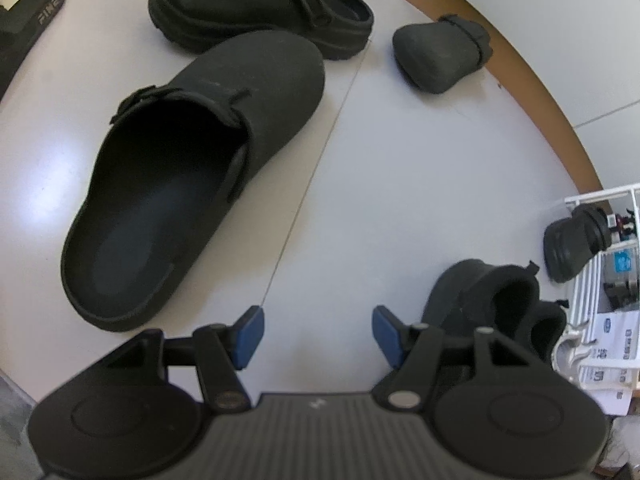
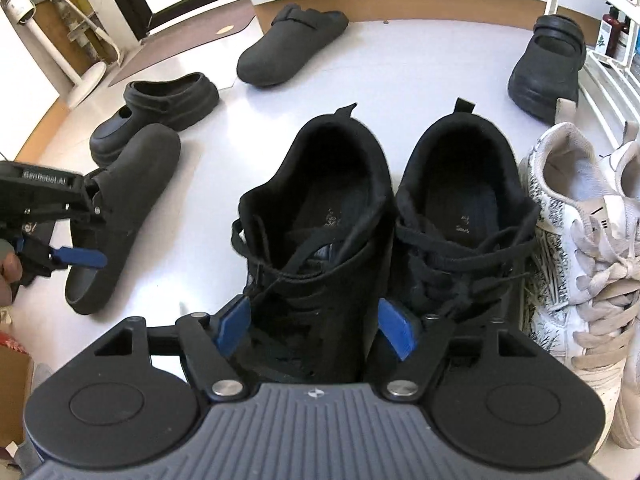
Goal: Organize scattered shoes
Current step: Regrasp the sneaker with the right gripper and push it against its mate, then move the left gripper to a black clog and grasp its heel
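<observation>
Here the right gripper (image 2: 316, 330) straddles the toe of a black sneaker (image 2: 316, 240) beside its mate, so close squarely; the left gripper (image 1: 318, 334) hangs spread, the clog (image 1: 192, 176) ahead-left.

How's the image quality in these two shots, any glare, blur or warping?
Left wrist view: a bright glare patch on the floor left of the large clog; strong fisheye bend in the floor seam and wooden edging; shoes slightly soft. Right wrist view: black sneakers sharp but so dark that detail is lost; white sneaker stretched at the edge.

Both claws (image 1: 318, 334) (image 2: 314, 330) agape, level.
</observation>
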Tool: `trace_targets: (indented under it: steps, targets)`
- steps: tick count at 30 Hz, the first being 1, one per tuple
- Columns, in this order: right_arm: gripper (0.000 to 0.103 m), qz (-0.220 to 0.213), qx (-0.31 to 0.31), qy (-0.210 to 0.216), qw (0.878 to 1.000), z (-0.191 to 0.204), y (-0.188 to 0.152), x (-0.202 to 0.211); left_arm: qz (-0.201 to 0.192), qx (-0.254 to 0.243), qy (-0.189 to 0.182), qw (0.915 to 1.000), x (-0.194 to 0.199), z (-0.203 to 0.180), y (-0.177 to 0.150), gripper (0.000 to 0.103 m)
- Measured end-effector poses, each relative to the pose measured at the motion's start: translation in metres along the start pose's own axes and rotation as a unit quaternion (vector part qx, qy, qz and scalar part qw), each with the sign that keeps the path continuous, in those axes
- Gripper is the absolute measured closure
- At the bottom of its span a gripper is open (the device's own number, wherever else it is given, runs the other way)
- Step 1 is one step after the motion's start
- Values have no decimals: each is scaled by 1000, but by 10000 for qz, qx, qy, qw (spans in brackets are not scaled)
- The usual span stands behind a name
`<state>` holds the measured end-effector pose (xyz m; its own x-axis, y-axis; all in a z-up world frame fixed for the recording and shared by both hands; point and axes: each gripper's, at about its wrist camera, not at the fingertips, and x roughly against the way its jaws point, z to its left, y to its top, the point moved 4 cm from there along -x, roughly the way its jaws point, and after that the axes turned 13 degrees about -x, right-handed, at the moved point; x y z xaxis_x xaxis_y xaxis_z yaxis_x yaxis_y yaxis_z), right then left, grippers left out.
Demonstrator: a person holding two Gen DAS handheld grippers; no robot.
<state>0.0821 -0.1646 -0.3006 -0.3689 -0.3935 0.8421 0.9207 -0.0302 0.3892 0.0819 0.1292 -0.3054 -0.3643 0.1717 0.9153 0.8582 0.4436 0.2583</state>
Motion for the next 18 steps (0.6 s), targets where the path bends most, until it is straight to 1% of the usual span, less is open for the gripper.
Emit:
trace_targets:
  steps: [2, 5, 8, 11, 12, 18]
  targets:
    - [28, 135, 62, -79, 9999, 4, -3, -10, -60, -19, 37, 10000, 4, 3, 3, 40]
    - [28, 382, 243, -366, 9983, 4, -13, -21, -119, -24, 67, 9999, 9, 7, 6, 40]
    - [28, 637, 143, -292, 9974, 5, -18, -28, -232, 86, 177, 9995, 16, 16, 7, 40]
    - [26, 721, 89, -245, 9971, 4, -18, -30, -394, 207, 338, 9984, 24, 27, 9, 41]
    - [23, 768, 100, -205, 9968, 3, -18, -33, -448, 248, 391, 9979, 27, 31, 10, 41]
    - [20, 866, 39, -1, 9962, 3, -17, -36, -772, 491, 711, 9933, 45, 53, 13, 41]
